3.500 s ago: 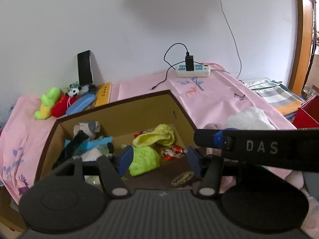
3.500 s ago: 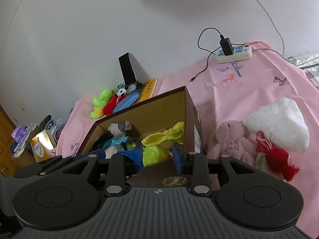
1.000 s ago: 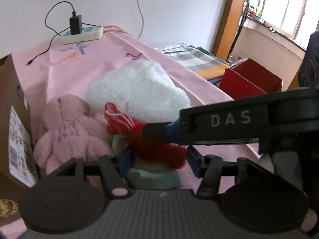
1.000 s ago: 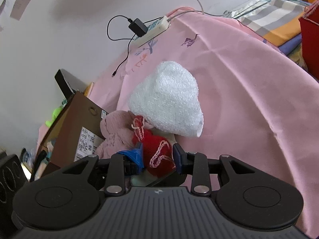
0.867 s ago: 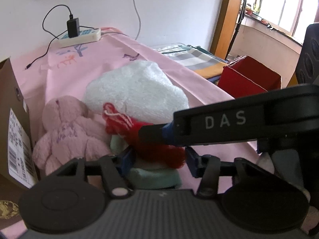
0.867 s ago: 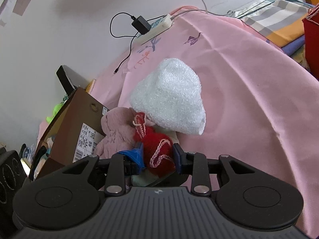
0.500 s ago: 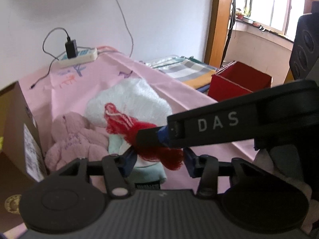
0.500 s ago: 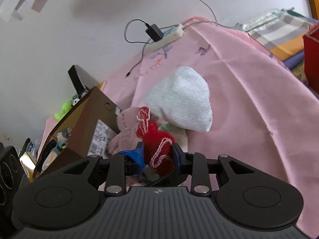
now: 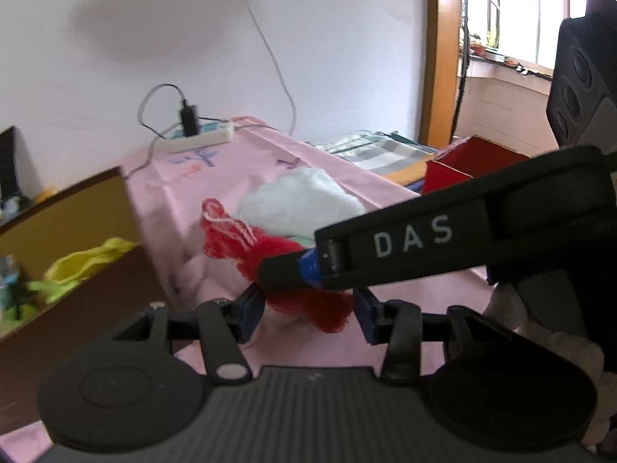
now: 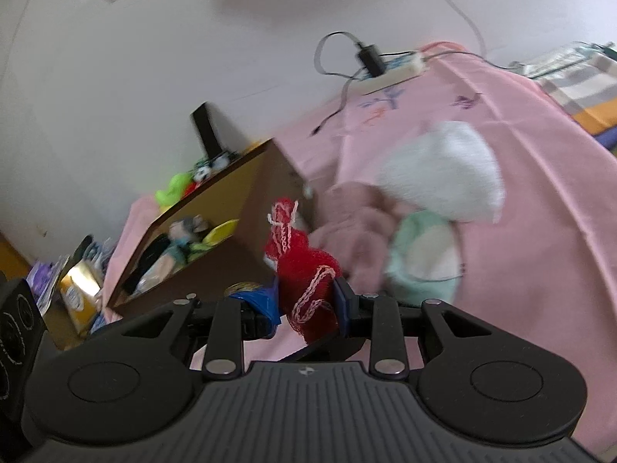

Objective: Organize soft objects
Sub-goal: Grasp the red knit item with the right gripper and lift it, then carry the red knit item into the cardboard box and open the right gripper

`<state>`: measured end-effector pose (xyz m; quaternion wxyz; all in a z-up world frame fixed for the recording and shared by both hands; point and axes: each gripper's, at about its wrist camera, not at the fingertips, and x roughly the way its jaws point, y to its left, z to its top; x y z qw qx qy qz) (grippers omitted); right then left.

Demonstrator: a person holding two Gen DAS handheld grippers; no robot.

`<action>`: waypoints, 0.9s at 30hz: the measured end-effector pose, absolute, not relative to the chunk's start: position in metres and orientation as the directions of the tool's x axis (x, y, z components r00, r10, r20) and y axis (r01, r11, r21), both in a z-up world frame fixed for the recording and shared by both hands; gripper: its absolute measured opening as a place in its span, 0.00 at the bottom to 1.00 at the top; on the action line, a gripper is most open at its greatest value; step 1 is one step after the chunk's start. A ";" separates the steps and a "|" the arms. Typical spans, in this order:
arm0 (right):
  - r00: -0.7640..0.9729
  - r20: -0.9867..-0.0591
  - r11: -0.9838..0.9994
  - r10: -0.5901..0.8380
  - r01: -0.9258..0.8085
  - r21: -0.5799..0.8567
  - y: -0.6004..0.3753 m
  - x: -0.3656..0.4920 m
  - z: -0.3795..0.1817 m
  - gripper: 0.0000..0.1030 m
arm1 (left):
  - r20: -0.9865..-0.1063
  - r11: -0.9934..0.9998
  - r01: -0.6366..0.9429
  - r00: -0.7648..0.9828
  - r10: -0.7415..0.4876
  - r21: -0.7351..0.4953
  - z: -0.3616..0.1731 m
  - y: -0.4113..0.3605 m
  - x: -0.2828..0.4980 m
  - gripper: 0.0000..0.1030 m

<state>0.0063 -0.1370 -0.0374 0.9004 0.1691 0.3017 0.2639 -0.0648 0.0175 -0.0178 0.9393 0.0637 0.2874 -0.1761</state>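
A red knitted piece (image 9: 270, 254) with pale trim hangs in the air above the pink bed. My right gripper (image 10: 306, 301) is shut on it, its blue pads squeezing the red knit (image 10: 304, 270) from both sides. In the left wrist view the right gripper's finger (image 9: 405, 239) comes in from the right onto the knit. My left gripper (image 9: 306, 308) has its pads against the lower part of the same piece. The open cardboard box (image 9: 77, 200) with several soft toys inside stands just to the left.
A white fluffy bundle (image 10: 443, 169), a pink plush (image 10: 347, 223) and a mint soft item (image 10: 424, 266) lie on the pink sheet right of the box (image 10: 239, 177). A power strip (image 9: 200, 135) sits by the wall. A red box (image 9: 462, 162) and folded cloths are at the far right.
Both grippers rose and swung left with the red knit, lifting it off the bed. The box's open inside has come into view; the white bundle and pink plush stayed behind.
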 end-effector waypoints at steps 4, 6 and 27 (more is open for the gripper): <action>0.654 -0.452 0.790 0.606 -0.430 0.436 -0.111 0.001 -0.032 0.13 | -0.547 0.946 0.323 0.798 -0.254 0.031 -0.013 0.041 -0.081 0.45; 0.643 -0.451 0.782 0.619 -0.455 0.425 -0.098 0.000 -0.030 0.13 | -0.539 0.954 0.299 0.809 -0.234 0.034 -0.011 0.053 -0.085 0.45; 0.688 -0.356 0.769 0.633 -0.506 0.390 -0.013 0.053 0.010 0.13 | -0.486 0.974 0.225 0.855 -0.180 0.035 0.030 0.145 -0.021 0.45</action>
